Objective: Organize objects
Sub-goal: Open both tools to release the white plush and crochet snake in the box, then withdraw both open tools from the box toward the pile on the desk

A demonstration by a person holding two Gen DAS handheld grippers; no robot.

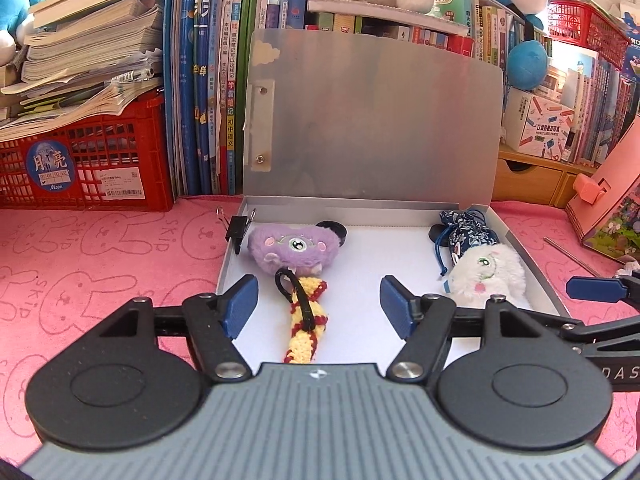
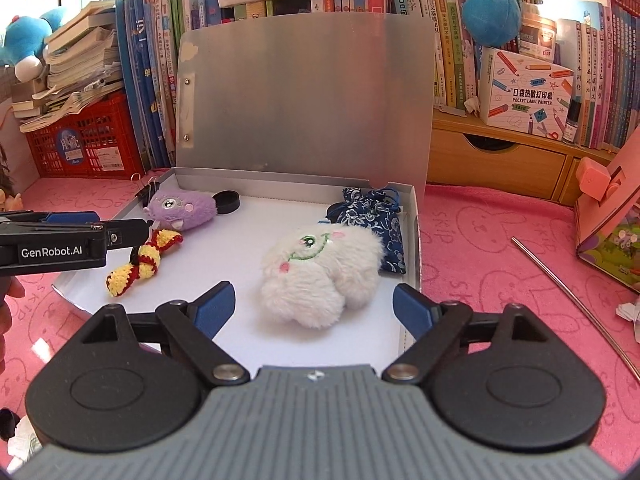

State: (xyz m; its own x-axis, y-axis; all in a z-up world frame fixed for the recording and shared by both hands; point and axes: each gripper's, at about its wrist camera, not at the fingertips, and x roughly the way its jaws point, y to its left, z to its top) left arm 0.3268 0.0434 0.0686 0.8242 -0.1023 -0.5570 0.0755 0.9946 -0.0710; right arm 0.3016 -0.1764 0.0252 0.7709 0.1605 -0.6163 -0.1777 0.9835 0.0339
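Observation:
A flat grey box [image 1: 230,256] lies on the pink mat with its lid [image 1: 372,120] standing upright. Inside, a purple plush [image 1: 288,248] with a yellow-and-red knitted tail [image 1: 306,320] lies at the left. A white plush [image 1: 486,274] and a blue floral pouch [image 1: 468,228] lie at the right. My left gripper [image 1: 318,304] hangs open over the knitted tail, pads clear of it. My right gripper [image 2: 314,306] is open around the near side of the white plush [image 2: 320,272], not pressing on it. A black disc [image 1: 334,229] sits behind the purple plush.
A black binder clip [image 1: 238,228] grips the box's left wall. A red crate [image 1: 80,160] with stacked papers and a row of books stand behind. At the right are wooden drawers [image 2: 496,160], a pink cardboard house [image 2: 608,216] and a thin metal rod [image 2: 572,296].

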